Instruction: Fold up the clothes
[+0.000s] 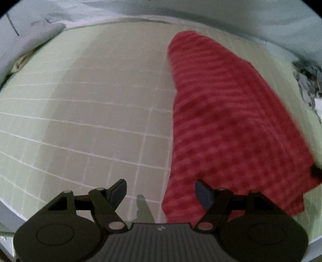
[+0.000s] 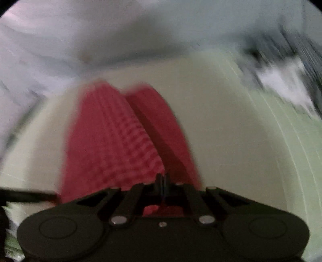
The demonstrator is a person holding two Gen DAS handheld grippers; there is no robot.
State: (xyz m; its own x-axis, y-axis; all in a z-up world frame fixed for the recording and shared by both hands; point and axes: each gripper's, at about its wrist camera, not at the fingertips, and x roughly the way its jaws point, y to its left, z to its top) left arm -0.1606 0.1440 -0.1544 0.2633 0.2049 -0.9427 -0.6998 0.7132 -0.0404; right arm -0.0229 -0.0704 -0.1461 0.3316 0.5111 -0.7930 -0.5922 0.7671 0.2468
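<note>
A red waffle-knit cloth [image 1: 225,121] lies as a long folded strip on the pale green grid mat [image 1: 80,121], running from near my left gripper to the far edge. My left gripper [image 1: 161,192] is open and empty, above the mat, its right finger over the cloth's near left edge. In the blurred right wrist view the same red cloth [image 2: 108,141] stretches away with a fold down its middle. My right gripper [image 2: 163,181] is shut on the cloth's near end and holds it.
Rumpled white-grey bedding [image 1: 201,12] surrounds the mat at the back and left. A dark patterned item [image 1: 308,84] lies at the mat's right edge. Bare mat [image 2: 231,141] lies right of the cloth in the right wrist view.
</note>
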